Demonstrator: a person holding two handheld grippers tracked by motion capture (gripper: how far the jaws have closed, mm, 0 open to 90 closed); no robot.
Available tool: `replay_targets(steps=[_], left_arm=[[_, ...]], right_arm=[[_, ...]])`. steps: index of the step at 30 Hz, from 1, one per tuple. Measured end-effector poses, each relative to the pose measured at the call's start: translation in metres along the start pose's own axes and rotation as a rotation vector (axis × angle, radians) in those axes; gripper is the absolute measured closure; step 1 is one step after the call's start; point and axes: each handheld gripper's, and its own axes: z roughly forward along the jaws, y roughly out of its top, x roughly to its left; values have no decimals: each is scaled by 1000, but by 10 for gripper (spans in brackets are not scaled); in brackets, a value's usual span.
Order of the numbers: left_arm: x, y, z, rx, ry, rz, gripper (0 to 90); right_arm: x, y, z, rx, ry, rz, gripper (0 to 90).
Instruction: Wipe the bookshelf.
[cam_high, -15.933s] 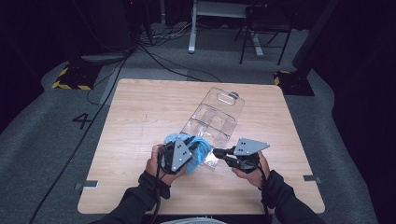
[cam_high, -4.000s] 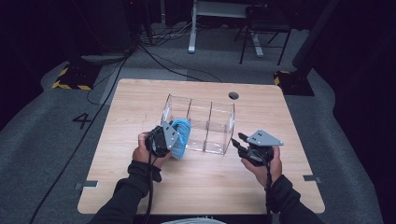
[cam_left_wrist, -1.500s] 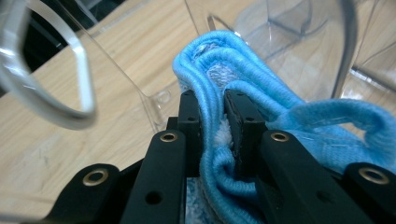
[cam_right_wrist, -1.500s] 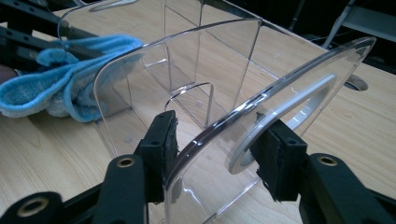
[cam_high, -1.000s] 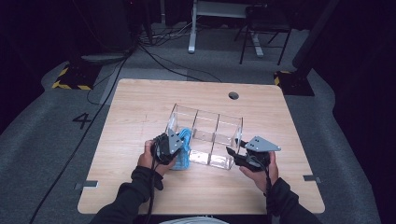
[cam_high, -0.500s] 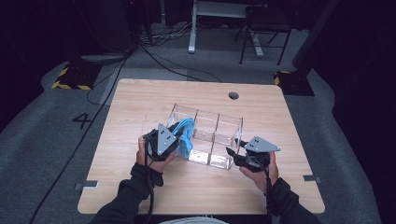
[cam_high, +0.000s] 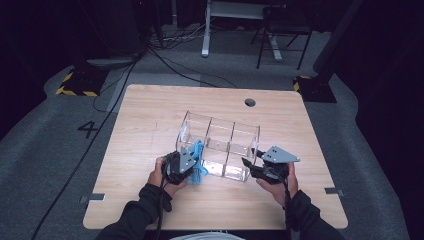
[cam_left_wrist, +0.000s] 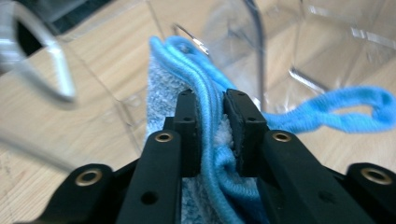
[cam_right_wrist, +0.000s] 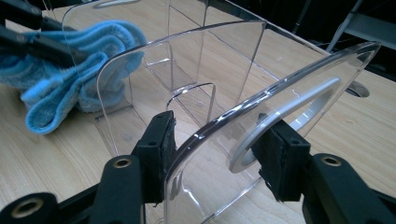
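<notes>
High view: on the wooden bench (cam_high: 150, 120) a clear plastic organiser (cam_high: 220, 145) with three compartments stands a little nearer the front edge than the back, roughly midway between the left and right edges; the left claw (cam_high: 192, 160) is at the organiser's left end, and a blue cloth (cam_high: 200, 162) hangs from it against the outer wall of that end, reaching down to the bench; the right claw (cam_high: 248, 162) is at the organiser's right end, close to the front edge. In the left gripper view the left claw (cam_left_wrist: 212, 100) has its pads (cam_left_wrist: 189, 116) pressed on the cloth's (cam_left_wrist: 159, 88) bunched blue cord and terry, the jaws narrow and just lately eased a little wider, with the cloth between them; a loop of the cloth trails off to the right over the bench. In the right gripper view the right claw (cam_right_wrist: 215, 144) stands partly open and straddles the organiser's (cam_right_wrist: 140, 74) curved end wall with its handle cut-out; the left pad (cam_right_wrist: 161, 140) sits against the plastic.
</notes>
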Motion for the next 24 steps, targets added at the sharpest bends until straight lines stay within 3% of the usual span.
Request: replay_targets(steps=[1,5,14,17,24], left_arm=[[-2,-1,1,14,4,16,716],[3,-5,0,33,-29,-17,541],[-1,-20,2,100,-155,-11,261],[-6,-22,6,146,-161,12,218],[-12,-22,10,169,-118,38,201]], right_arm=[[0,0,0,0,0,0,499],[0,0,0,1,1,3,499],[0,0,0,1,4,-3,495],[0,0,0,3,6,-3,493],[0,0,0,1,8,-3,491]])
